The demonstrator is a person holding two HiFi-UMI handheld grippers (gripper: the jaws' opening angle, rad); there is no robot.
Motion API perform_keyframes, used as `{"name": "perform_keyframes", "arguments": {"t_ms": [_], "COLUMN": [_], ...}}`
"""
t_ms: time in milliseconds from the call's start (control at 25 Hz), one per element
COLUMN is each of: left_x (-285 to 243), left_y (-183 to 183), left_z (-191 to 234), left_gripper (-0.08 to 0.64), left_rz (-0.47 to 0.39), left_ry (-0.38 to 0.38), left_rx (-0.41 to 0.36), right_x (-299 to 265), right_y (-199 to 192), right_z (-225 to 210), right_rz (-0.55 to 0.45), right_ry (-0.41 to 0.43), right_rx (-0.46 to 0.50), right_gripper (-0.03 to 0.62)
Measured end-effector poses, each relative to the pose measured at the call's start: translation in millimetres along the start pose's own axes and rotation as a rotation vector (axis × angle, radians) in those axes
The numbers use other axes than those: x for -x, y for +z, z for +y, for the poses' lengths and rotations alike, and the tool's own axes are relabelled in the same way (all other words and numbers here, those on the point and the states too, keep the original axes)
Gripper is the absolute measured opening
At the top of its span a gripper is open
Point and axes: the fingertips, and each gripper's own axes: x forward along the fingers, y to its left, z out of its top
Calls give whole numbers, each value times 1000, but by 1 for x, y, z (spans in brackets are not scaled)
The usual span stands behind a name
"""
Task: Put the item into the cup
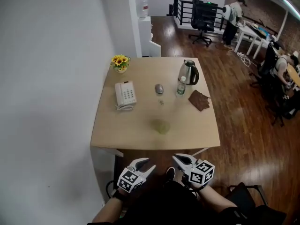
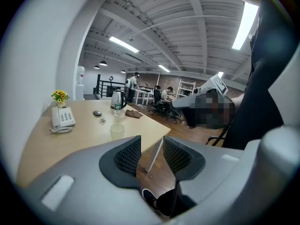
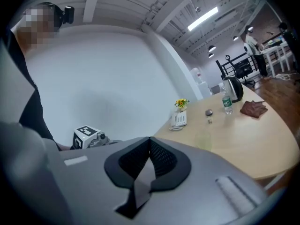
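holding nothing: left gripper jaws spread; right gripper jaws pressed together

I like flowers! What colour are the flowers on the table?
Yellow, with green leaves; the flowers show best in the head view.

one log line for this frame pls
phase: pre-reach | left gripper: jaws apart, empty | right gripper: jaws shut, empty | cup: upright on table, untouched

A: Walls, floor?
B: White wall at left; dark wood floor.
A: Furniture, light?
B: Pale wooden worktop; black office chair near black railing; strip lights on beamed ceiling.
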Motion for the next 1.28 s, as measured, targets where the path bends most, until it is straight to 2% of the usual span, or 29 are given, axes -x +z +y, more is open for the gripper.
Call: {"name": "perform_keyframes", "arguments": {"t_ms": [280,440,680,840,1080,1280], "left_x": [-62,-80,-95,-103,-114,-121], "left_y": [45,62,68,73,76,74], "left_z": [39,55,72,79,90,113], "left_gripper": [144,144,144,145,148,158], "left_rz": [9,12,27,31,37,59], "left_ry": [47,82,107,91,57,65], "left_rx": [7,9,16,16,-11,-36], "right_x": [-21,-23,-30,-34,-44,-72], "right_y": [46,58,64,73,80,90], "right_z": [-66,-98,-117,-121,-139,-173], "right_rz": [23,39,49,46,80,143], "right_ry": [67,71,85,78,45,0], "right_rx": [0,-12,-31,-26,54,166], "right_gripper": [8,9,8,8,8,9]}}
